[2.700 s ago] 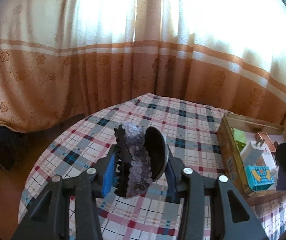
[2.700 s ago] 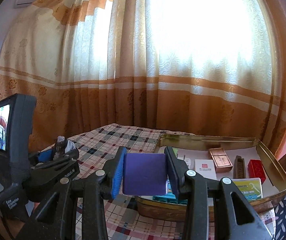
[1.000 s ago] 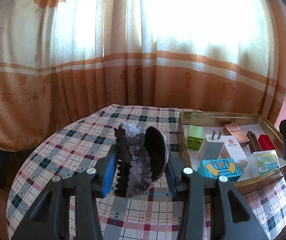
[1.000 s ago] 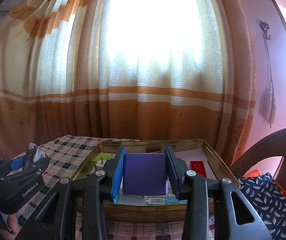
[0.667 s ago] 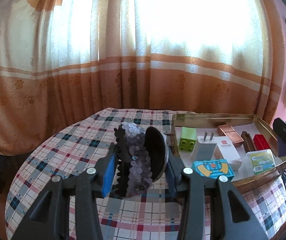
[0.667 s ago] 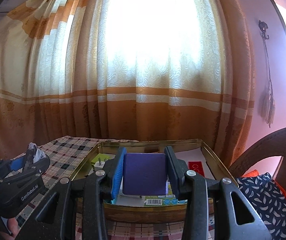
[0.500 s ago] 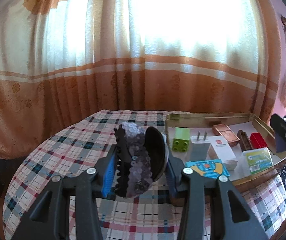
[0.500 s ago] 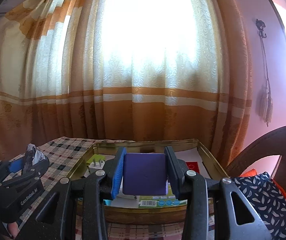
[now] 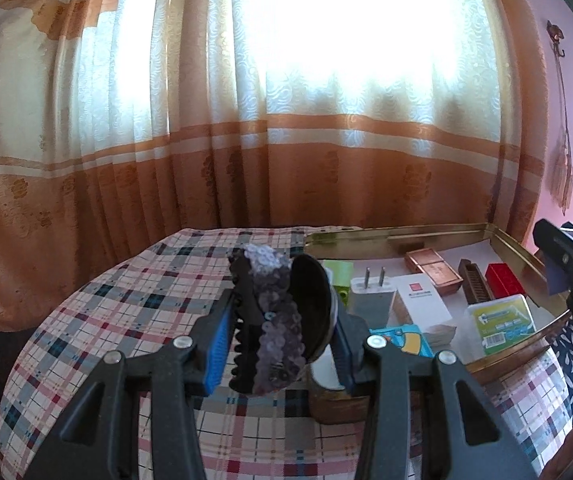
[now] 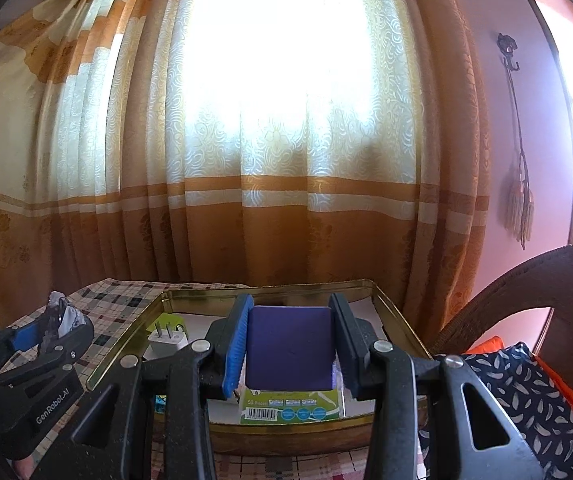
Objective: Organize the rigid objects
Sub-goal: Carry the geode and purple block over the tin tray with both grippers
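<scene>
My left gripper point(image 9: 278, 340) is shut on a black hair claw clip point(image 9: 274, 320) with purple sequins, held above the plaid table just left of the gold tin tray point(image 9: 406, 232). My right gripper point(image 10: 288, 346) is shut on a flat purple block point(image 10: 289, 346) and holds it over the front part of the same tray point(image 10: 270, 289). The tray holds a white plug adapter point(image 9: 368, 286), a green brick point(image 9: 340, 274), a red brick point(image 9: 504, 285), copper boxes point(image 9: 432, 265), a white box point(image 9: 422, 300) and a green-labelled clear box point(image 9: 500, 322).
The round table has a plaid cloth point(image 9: 134, 304). Orange and cream curtains point(image 9: 286, 140) hang behind it. A wicker chair point(image 10: 546, 280) with a patterned cushion point(image 10: 526, 392) stands to the right of the tray. The left gripper's body point(image 10: 34, 364) shows in the right wrist view.
Both grippers have swung rightward toward the tray and kept hold of their objects. The tray now lies closer and more centred in both views.
</scene>
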`<state>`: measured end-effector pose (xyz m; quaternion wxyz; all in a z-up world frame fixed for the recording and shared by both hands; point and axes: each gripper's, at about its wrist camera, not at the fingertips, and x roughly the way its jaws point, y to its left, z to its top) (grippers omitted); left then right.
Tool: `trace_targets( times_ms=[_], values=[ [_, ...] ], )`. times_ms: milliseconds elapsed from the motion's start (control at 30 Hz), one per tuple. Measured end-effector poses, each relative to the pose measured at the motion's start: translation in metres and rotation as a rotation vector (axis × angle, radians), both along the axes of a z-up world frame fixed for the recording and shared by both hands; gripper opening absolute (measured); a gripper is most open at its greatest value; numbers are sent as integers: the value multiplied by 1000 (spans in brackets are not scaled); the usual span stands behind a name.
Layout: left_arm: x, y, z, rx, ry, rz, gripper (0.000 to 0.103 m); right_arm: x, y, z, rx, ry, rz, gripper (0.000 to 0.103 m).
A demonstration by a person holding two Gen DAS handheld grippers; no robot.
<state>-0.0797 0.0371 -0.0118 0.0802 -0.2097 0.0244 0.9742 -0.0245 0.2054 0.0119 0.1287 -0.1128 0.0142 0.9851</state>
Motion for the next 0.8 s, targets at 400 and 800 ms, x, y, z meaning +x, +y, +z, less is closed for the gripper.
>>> trace_targets(
  times_ms=[400, 800],
  values=[
    [2, 18, 3, 27, 33, -92, 43, -7, 6, 1, -3, 1, -13, 42],
    [-10, 65, 3, 19, 5, -190, 43, -26, 29, -2, -41, -23, -74, 43]
  ],
)
